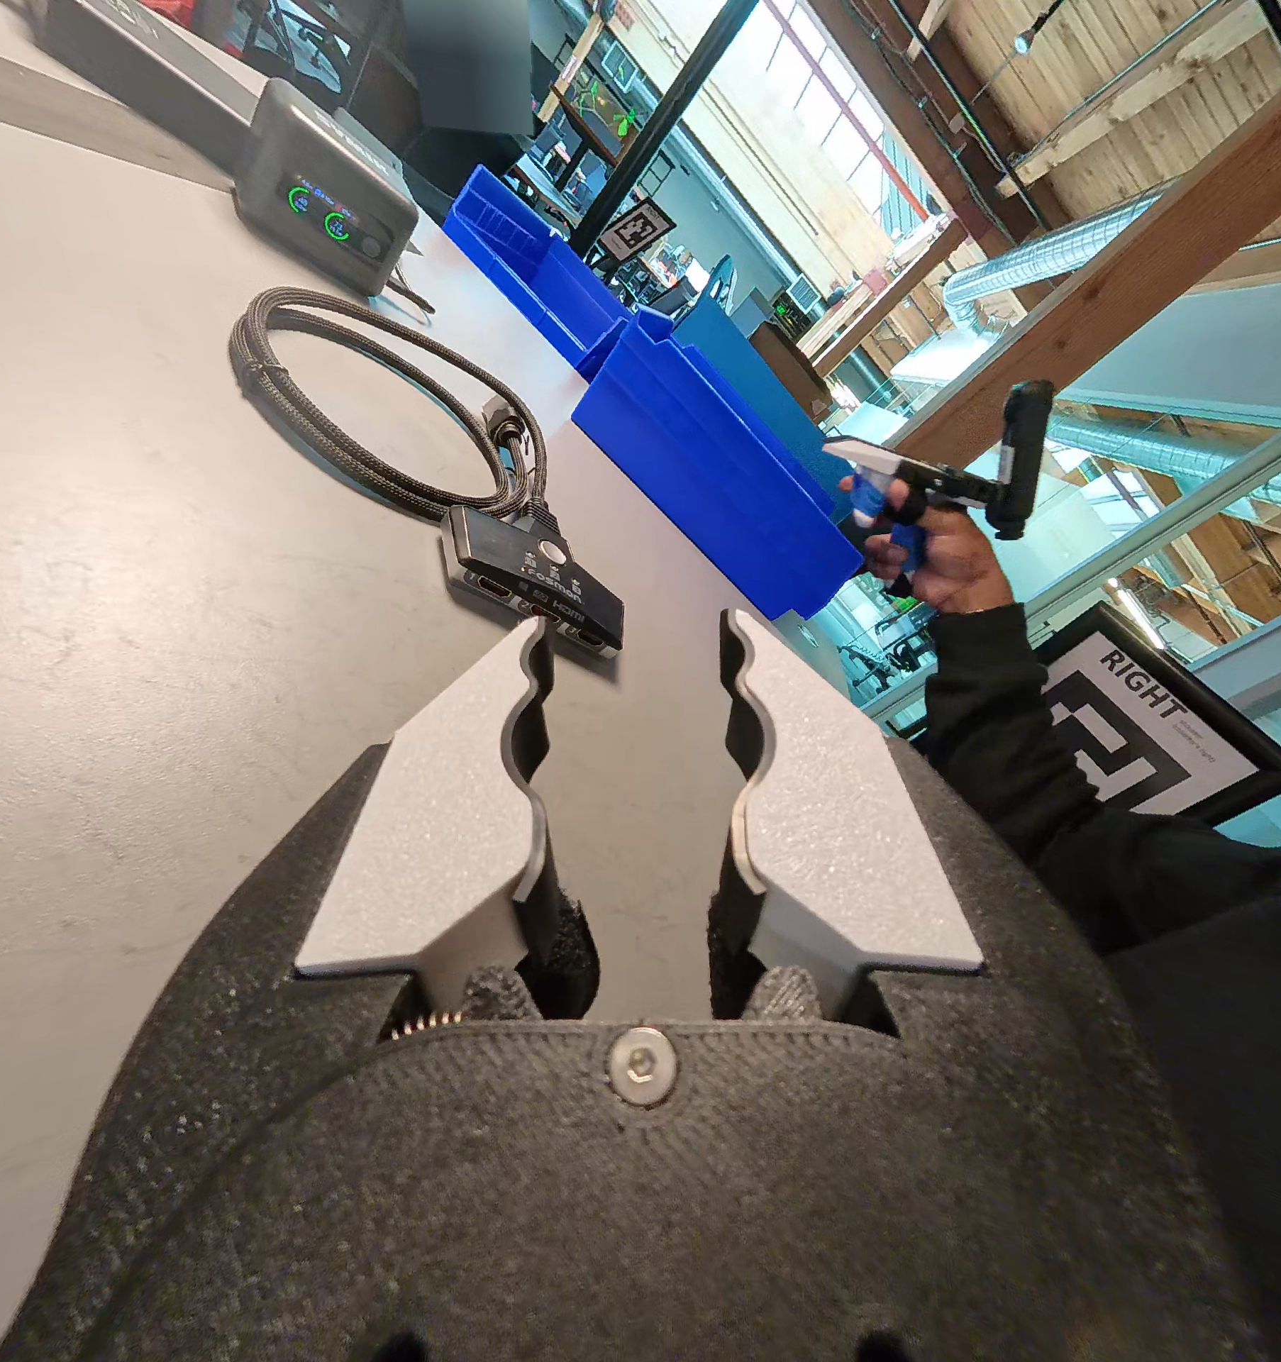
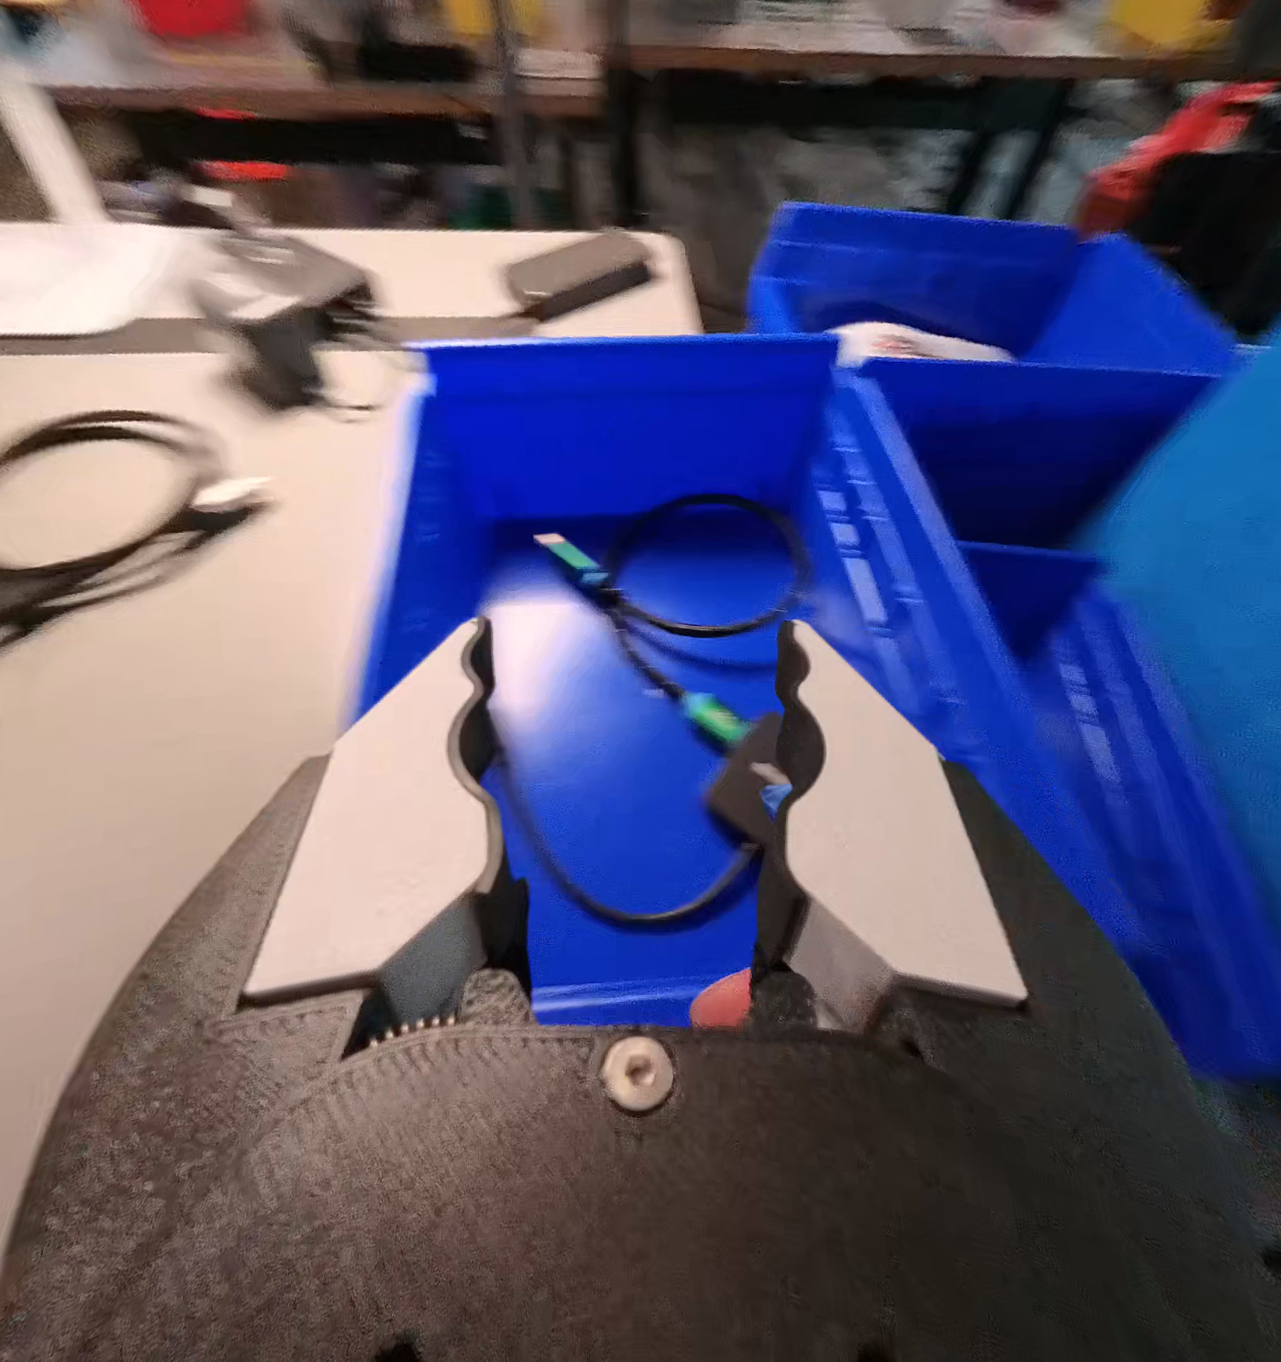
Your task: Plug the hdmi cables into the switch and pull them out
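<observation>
While both tongs gape empty, we log: switch (image 1: pixel 533 577) on bench (image 1: pixel 107 589), just ahead of left tongs (image 1: pixel 634 626), coiled lead (image 1: pixel 372 413) attached; right tongs (image 2: pixel 634 626) over blue bin (image 2: pixel 608 413), thin cable (image 2: pixel 696 589) lying inside, view blurred.

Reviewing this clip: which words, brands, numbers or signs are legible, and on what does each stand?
I do not copy writing; these things bear it:
Black switch: white print on top, markings by the ports.
Dark box: lit green display, small figures unreadable.
Black-and-white framed board: one large word, small print blurred.
Right wrist view: too blurred, nothing legible.
</observation>
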